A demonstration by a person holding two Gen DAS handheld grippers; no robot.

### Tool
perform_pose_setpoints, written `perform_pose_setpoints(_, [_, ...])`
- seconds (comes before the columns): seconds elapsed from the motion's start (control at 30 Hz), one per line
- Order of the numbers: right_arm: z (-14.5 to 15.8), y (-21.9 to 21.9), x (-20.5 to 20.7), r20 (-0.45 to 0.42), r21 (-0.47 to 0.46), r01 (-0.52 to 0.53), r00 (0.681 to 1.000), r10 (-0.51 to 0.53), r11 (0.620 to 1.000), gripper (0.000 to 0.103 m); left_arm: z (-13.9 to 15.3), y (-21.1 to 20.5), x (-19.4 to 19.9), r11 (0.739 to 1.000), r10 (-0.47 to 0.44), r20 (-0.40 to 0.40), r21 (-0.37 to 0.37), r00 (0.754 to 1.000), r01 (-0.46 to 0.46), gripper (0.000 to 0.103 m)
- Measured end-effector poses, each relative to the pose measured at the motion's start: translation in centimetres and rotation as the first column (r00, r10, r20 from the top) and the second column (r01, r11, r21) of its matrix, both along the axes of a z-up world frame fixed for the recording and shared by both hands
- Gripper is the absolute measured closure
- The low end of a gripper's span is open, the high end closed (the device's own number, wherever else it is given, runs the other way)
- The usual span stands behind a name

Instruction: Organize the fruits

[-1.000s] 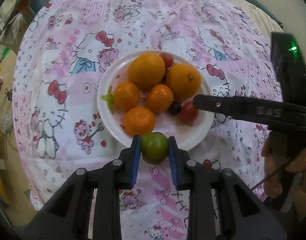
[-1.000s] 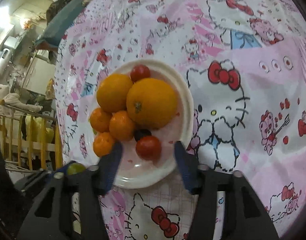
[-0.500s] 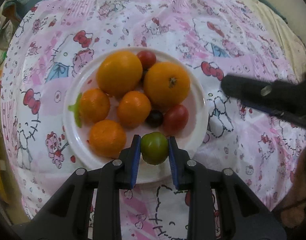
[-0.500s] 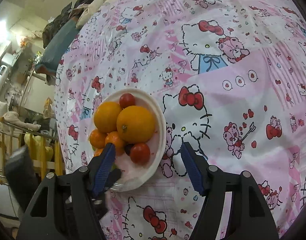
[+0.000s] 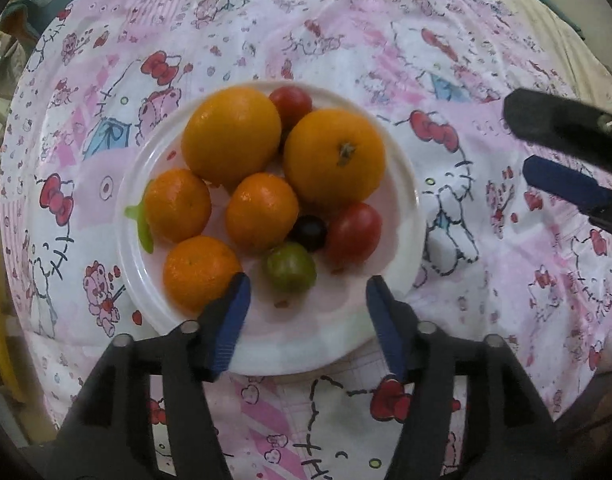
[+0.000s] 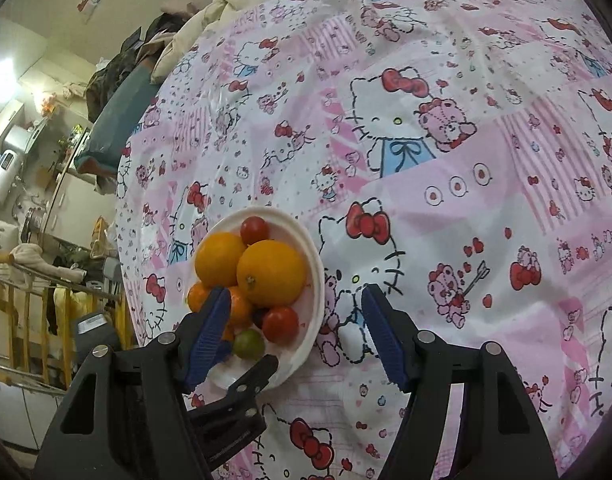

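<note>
The green tomato (image 5: 290, 267) is round, with no long axis to read and no stem showing; it lies on the white plate (image 5: 401, 200) at about 6 o'clock of the fruit heap, touching the dark berry (image 5: 309, 232) at its 1 o'clock and just beside the red tomato (image 5: 353, 232) at its 2 o'clock. The left gripper (image 5: 307, 320) points steeply down over the plate's near rim; its jaws have just been opening and now stand apart with nothing between the pads, the green tomato lying just beyond the tips, free of them. Its left pad edge sits against or over the small orange (image 5: 200, 272) at 7 o'clock; contact cannot be told. The right gripper (image 6: 296, 334) slants down from the plate's 3 o'clock side, jaws well apart and empty, spanning the plate's rim and the cartoon-cat cloth (image 6: 425, 160). Two big oranges (image 5: 333, 156) sit at the plate's 12 o'clock, another red tomato (image 5: 290, 103) between them.
</note>
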State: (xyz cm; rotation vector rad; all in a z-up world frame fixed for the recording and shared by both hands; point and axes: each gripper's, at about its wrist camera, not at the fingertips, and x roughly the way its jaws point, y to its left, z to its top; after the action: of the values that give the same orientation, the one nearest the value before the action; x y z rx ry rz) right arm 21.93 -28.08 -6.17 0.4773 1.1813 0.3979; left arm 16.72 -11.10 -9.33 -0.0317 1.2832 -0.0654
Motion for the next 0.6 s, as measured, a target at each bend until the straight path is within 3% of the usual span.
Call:
perform_pose_setpoints(0.17, [0.3,0.1,-0.1,0.009,-0.011,-0.014,1.000,0.014,1.000,0.033,2.4,0.6,-0.8,0.999,0.013,0.071,-0.039,0.997,-0.010,0.027])
perform_pose_setpoints(0.27, [1.0,0.2,-0.4,0.031,-0.005,-0.022,0.999,0.022,1.000,0.033,3.8,0.8,-1.2,1.000,0.020,0.117,0.001,0.993,-0.020,0.016])
perform_pose_setpoints(0.4, [2.2,-0.3,-1.1,0.068,-0.003,-0.004,0.998,0.004,1.000,0.032,5.5,2.1,-2.0,0.998,0.055,0.151,0.022,0.987,-0.059,0.013])
perform_pose_setpoints(0.5, [3.2,-0.4,-2.5,0.120,-0.039,0.002,0.993,0.003,0.999,0.026,7.2,3.0,-2.9,0.998,0.055,0.201,0.026,0.978,-0.061,0.012])
perform_pose_setpoints(0.57, [3.6,-0.2,-3.8,0.139,-0.045,-0.008,0.990,0.014,0.999,0.020,8.3,3.9,-3.6,0.997,0.069,0.232,0.023,0.970,-0.076,0.000])
perform_pose_setpoints(0.6, [3.7,-0.2,-4.3,0.142,-0.040,-0.012,0.990,0.017,0.999,0.018,8.7,4.4,-3.9,0.996,0.077,0.247,0.016,0.966,-0.084,0.000])
